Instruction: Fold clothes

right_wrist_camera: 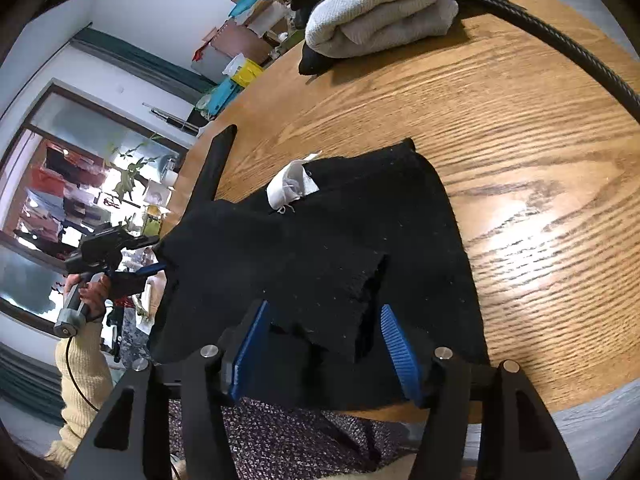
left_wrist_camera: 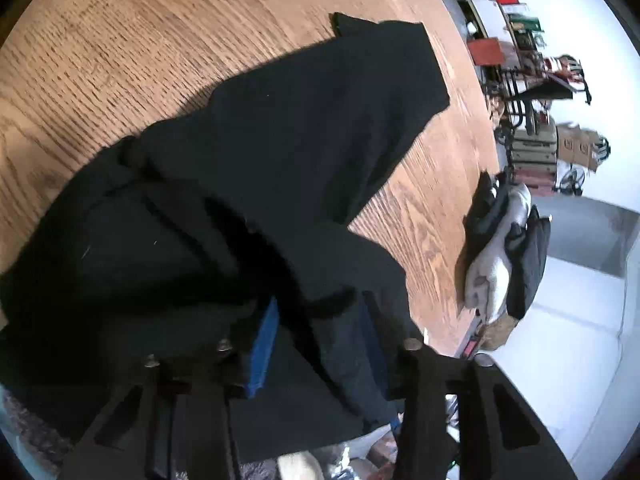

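You are lifting the near edge of the black garment off the wooden table, one gripper at each end of that edge, and this looks like the start of a fold: the cloth is rising at your side while its far part is lying flat on the wood, the white label showing on top.

Your left gripper is pinching the cloth at the left end; in the right wrist view you are seeing its tip biting the corner and pulling it taut. In its own view the blue pads are standing fairly wide, yet dark fabric is filling the gap between them.

Your right gripper is showing its jaws partly spread, with a bunched flap of the garment hanging between the blue pads. Whether they are actually squeezing it, I cannot tell.

Next, I judge, you are needing to carry both ends forward together and level, laying the edge toward the far hem, short of the folded pile at the table's far side.
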A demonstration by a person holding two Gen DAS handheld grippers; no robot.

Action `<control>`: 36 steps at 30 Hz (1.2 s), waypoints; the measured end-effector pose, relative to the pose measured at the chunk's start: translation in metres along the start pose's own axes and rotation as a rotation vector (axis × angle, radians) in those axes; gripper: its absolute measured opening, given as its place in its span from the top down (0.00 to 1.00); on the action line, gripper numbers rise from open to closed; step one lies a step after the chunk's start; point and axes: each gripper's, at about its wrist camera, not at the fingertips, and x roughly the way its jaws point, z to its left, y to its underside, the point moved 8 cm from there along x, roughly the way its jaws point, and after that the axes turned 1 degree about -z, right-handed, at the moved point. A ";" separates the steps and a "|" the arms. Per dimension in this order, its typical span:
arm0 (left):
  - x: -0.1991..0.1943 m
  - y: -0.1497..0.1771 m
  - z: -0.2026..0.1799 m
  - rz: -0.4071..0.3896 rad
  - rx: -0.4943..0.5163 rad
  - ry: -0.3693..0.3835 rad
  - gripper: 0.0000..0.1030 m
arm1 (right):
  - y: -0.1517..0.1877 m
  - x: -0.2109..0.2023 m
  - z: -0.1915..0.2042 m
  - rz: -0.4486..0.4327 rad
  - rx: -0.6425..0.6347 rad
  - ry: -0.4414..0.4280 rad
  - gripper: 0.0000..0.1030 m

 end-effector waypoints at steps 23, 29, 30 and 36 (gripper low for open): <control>-0.023 0.046 0.043 -0.105 0.067 0.158 0.97 | -0.024 0.008 -0.011 -0.013 -0.064 0.179 0.91; -0.036 0.035 0.027 -0.157 0.081 0.200 0.97 | -0.046 -0.064 0.008 -0.179 -0.054 0.037 0.91; -0.033 0.034 0.027 -0.160 0.088 0.179 0.97 | -0.041 -0.064 0.006 -0.162 -0.057 0.048 0.91; -0.003 0.031 0.052 -0.121 0.069 -0.016 0.95 | 0.003 -0.019 -0.022 0.010 -0.068 0.212 0.86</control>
